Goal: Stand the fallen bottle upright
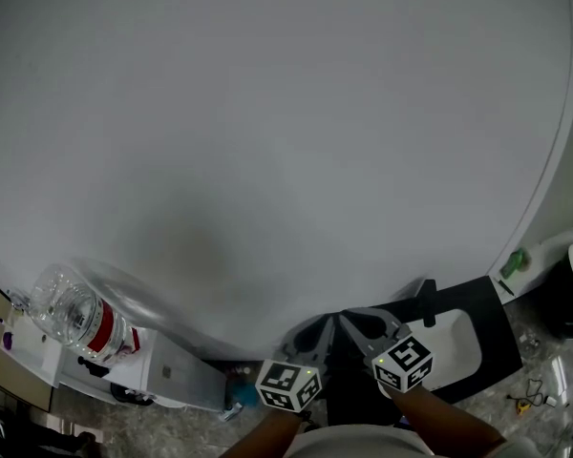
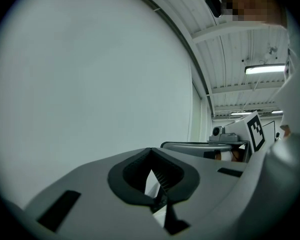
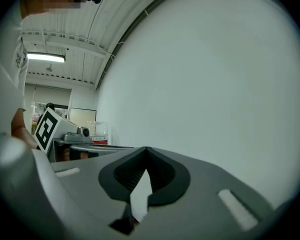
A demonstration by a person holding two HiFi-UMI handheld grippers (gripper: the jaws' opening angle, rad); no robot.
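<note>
Right up close, two hand-held grippers, both clenched and empty.
Nearest, the grey left gripper [image 2: 153, 173] and the grey right gripper [image 3: 142, 176] sit side by side at the near rim of the broad white round table [image 1: 267, 141], each with its jaws pressed together on nothing. Farther off to the left, the clear plastic bottle with a red label [image 1: 78, 319] appears upright by the table's rim, well apart from both grippers.
</note>
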